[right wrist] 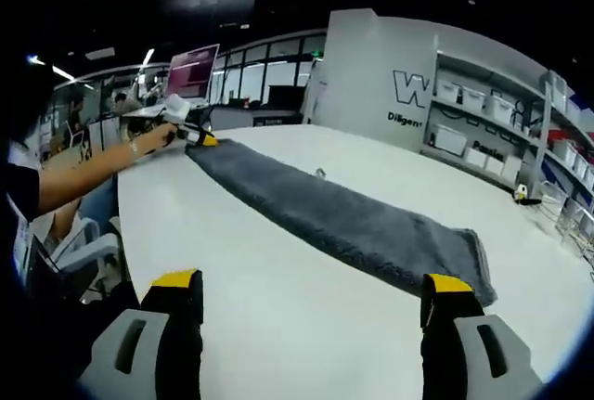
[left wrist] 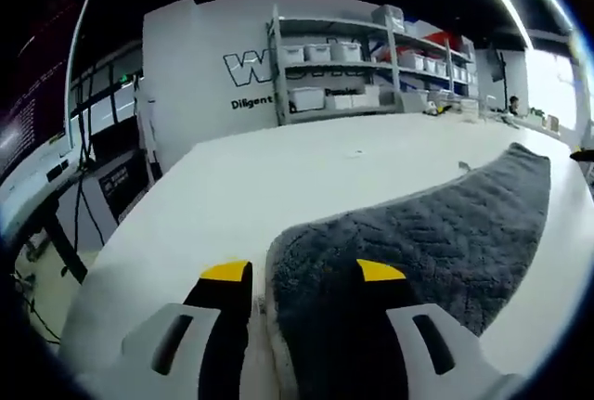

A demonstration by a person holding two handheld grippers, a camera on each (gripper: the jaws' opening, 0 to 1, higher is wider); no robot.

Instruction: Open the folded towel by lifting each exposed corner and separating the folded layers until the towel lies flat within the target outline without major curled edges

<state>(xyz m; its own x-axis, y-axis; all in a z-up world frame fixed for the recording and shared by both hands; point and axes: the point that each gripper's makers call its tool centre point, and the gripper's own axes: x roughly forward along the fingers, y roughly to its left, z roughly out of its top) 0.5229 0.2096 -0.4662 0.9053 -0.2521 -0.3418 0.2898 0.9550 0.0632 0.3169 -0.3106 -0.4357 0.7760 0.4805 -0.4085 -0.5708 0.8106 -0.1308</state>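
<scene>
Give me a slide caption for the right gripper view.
Open right gripper faces a long grey towel on the white table; left gripper at its far end.

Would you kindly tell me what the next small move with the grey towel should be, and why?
Probably close the left hand-held gripper on the towel corner. Its open jaws straddle the edge, and the towel lies as a long folded strip on the white table, while the right hand-held gripper hovers open, short of it.

Bare white table [right wrist: 278,316] all around the long grey towel [right wrist: 343,219], open to approach. Far edge blocked by shelving [left wrist: 371,66] with bins.
</scene>
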